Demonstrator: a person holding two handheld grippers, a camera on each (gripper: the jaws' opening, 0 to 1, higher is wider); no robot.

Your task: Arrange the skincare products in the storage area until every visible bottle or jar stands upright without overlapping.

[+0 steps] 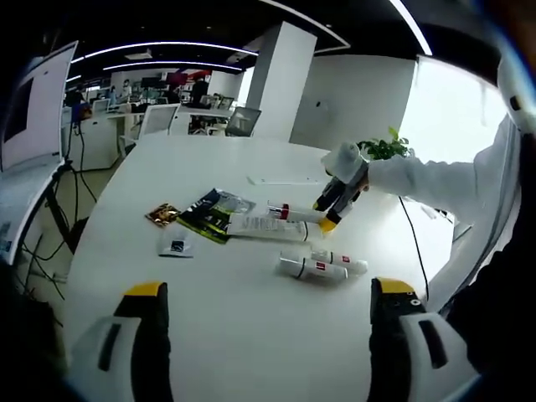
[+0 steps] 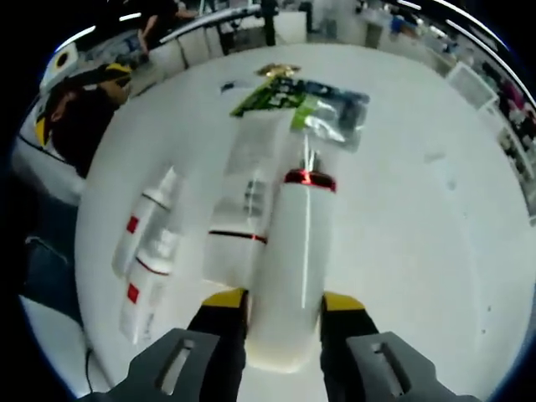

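On the white table [image 1: 209,327] lie several skincare items. My right gripper [image 2: 283,303] is shut on the end of a white tube with a red band [image 2: 295,268]; the same right gripper [image 1: 329,216] grips that tube [image 1: 291,213] low over the table. A larger white tube [image 2: 241,209] lies right beside it, touching. Two small white bottles with red labels [image 1: 311,268] [image 1: 342,262] lie on their sides nearer to me. My left gripper [image 1: 270,289] hangs open above the table's near part, holding nothing.
Flat sachets lie beyond the tubes: a green-black packet [image 1: 208,214], a gold one [image 1: 163,213] and a small white one [image 1: 176,245]. A person's white sleeve [image 1: 435,180] reaches in from the right. Office desks and chairs [image 1: 159,117] stand behind the table.
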